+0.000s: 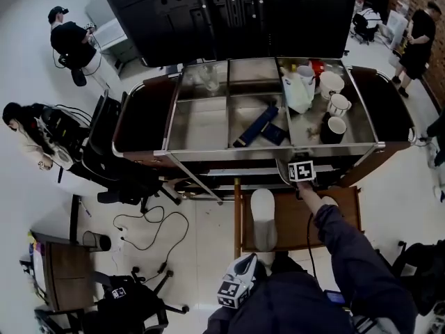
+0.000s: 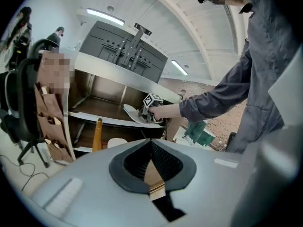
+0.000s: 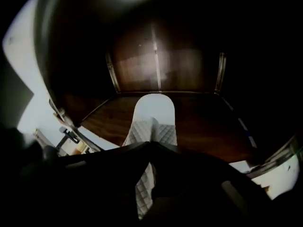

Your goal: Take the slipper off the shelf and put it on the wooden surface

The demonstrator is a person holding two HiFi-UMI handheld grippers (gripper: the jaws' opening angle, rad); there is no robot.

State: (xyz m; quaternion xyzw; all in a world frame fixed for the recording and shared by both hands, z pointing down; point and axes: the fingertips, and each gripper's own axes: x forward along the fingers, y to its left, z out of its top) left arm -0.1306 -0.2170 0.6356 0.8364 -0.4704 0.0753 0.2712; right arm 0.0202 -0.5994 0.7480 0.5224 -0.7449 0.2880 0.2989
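Note:
A white quilted slipper (image 3: 154, 112) lies on the dark wooden shelf (image 3: 203, 126) of a steel-topped cart (image 1: 208, 124). My right gripper (image 3: 150, 143) is shut on its quilted upper. From the left gripper view, the same slipper (image 2: 132, 115) juts from the shelf beside the right gripper (image 2: 147, 109). In the head view the right gripper (image 1: 302, 171) reaches under the cart top, which hides that slipper. A second white slipper (image 1: 263, 218) rests on the low wooden surface (image 1: 295, 221) below. My left gripper (image 1: 236, 287) hangs low near my body, its jaws (image 2: 151, 148) shut on nothing.
The cart top holds mugs (image 1: 337, 105), a plastic bag (image 1: 297, 92) and blue items (image 1: 257, 126). Office chairs (image 1: 111, 165) and cables (image 1: 149, 228) are on the floor at left. People stand at the far left (image 1: 69, 44) and far right (image 1: 417, 44).

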